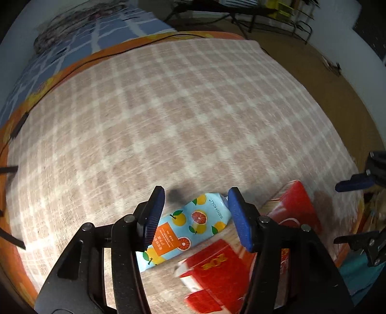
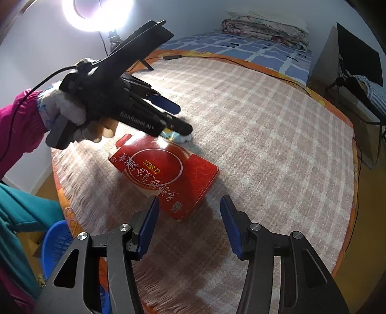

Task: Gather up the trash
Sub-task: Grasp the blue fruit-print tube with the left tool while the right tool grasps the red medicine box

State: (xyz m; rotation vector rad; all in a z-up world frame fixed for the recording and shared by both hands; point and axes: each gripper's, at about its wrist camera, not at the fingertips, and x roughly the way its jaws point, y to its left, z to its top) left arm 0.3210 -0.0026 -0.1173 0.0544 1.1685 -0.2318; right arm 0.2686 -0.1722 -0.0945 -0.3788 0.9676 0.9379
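A light-blue snack wrapper (image 1: 185, 229) printed with oranges lies on the checked blanket (image 1: 168, 120). My left gripper (image 1: 195, 217) is open, with one finger on each side of the wrapper, just above it. A red cardboard box (image 2: 168, 176) with an open flap lies beside the wrapper; it also shows in the left wrist view (image 1: 217, 273). My right gripper (image 2: 189, 224) is open and empty, just short of the near end of the box. In the right wrist view the left gripper (image 2: 178, 120) hides most of the wrapper (image 2: 187, 138).
A blue plastic basket (image 2: 56, 244) stands off the bed's near left corner. A black cable (image 2: 241, 60) runs along the blanket's far edge. A ring light (image 2: 96, 9) shines at the back left. Folded bedding (image 2: 265, 26) lies on the blue sheet.
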